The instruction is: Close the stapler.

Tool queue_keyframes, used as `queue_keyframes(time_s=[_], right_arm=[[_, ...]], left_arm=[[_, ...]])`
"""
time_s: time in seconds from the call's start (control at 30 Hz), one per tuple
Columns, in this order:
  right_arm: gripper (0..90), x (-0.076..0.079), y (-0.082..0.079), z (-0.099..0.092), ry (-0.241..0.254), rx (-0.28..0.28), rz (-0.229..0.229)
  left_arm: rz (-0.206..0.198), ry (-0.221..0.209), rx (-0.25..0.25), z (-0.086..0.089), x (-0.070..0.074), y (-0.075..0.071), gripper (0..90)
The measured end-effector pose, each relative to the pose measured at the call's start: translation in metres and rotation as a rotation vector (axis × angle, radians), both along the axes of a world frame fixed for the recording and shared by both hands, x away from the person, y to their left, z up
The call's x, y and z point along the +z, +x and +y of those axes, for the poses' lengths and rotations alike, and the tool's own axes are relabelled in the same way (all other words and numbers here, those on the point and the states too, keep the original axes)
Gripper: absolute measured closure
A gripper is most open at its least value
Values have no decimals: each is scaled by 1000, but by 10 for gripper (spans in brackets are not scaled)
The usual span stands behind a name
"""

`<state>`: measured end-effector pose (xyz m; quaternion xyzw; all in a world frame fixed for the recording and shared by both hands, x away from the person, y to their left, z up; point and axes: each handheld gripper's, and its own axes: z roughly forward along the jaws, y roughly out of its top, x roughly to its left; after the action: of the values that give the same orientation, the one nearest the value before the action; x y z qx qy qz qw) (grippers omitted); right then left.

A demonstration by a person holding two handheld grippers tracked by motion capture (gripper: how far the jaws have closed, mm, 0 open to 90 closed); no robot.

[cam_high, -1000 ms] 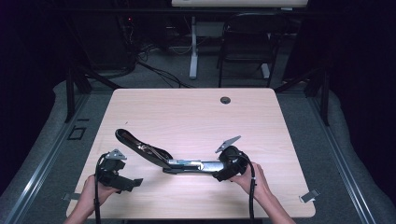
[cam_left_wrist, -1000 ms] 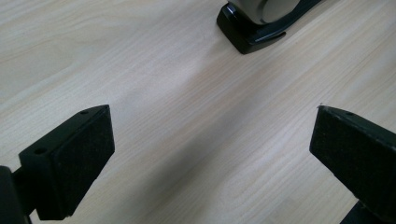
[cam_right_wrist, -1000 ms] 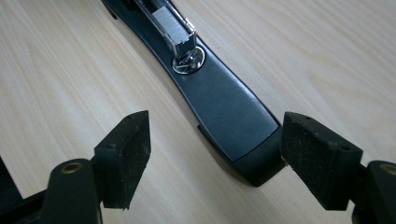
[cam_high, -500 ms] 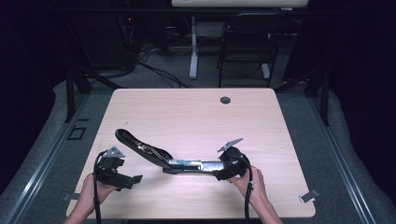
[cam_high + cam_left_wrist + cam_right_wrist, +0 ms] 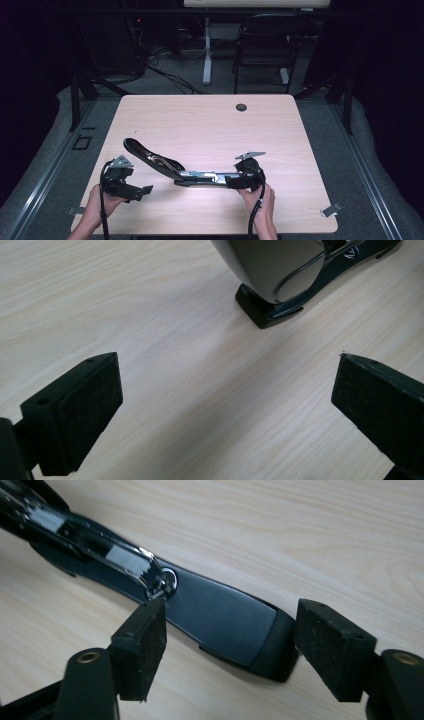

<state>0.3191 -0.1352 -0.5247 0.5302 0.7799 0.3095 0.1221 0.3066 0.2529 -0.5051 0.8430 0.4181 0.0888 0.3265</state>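
Note:
A black stapler (image 5: 200,176) lies swung open flat on the wooden table (image 5: 210,125), its top arm (image 5: 145,152) reaching up to the left. My right gripper (image 5: 235,181) is at the right end of the stapler's base. In the right gripper view the base end (image 5: 220,615) lies between the jaws of the right gripper (image 5: 230,635), which have just been closing; the pads (image 5: 145,645) stand at its sides without a clear press. My left gripper (image 5: 142,192) rests at the front left, open. In its own view the left gripper (image 5: 225,395) has bare table between its jaws, with the stapler's rounded end (image 5: 280,270) ahead.
A round cable hole (image 5: 241,107) sits near the table's far edge. A chair (image 5: 265,45) and a desk leg (image 5: 206,50) stand on the floor beyond the table. Bare wood lies between the stapler and the far edge.

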Motion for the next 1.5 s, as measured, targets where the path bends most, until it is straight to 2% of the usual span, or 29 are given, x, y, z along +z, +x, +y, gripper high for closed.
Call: queue_keyframes(time_s=[0.13, 0.2, 0.33, 0.43, 0.47, 0.57, 0.67, 0.77, 0.9, 1.03, 1.27, 1.5], right_arm=[[340, -13, -5, 4, 19, -6, -40], [388, -14, -8, 7, 24, -6, -89], [525, 1, -14, 18, 17, 8, -194], [619, 12, -14, 27, 21, 45, -238], [648, 14, -13, 29, 15, 56, -244], [728, 20, -8, 35, 14, 80, -247], [798, 24, -5, 39, 19, 88, -254], [831, 28, -3, 41, 33, 86, -258], [846, 36, -3, 45, 46, 97, -277], [850, 44, -1, 51, 57, 110, -290], [853, 52, 3, 60, 75, 111, -303], [858, 56, 4, 67, 84, 124, -312]], left_arm=[[-39, -8, 31, 1, 4, -2, 11], [-60, -19, 50, 2, 7, -2, 23], [-78, -41, 81, 7, 10, -1, 120], [-79, -34, 113, 10, 11, -1, 215], [-82, -43, 134, 11, 12, 0, 271], [-123, -52, 189, 16, 19, 4, 380], [-159, -94, 231, 22, 25, 11, 520], [-182, -105, 239, 25, 29, 17, 645], [-219, -122, 236, 19, 35, 21, 770], [-247, -113, 212, 9, 42, 22, 829], [-246, -108, 216, 3, 44, 23, 872], [-267, -103, 211, -9, 52, 21, 889]])
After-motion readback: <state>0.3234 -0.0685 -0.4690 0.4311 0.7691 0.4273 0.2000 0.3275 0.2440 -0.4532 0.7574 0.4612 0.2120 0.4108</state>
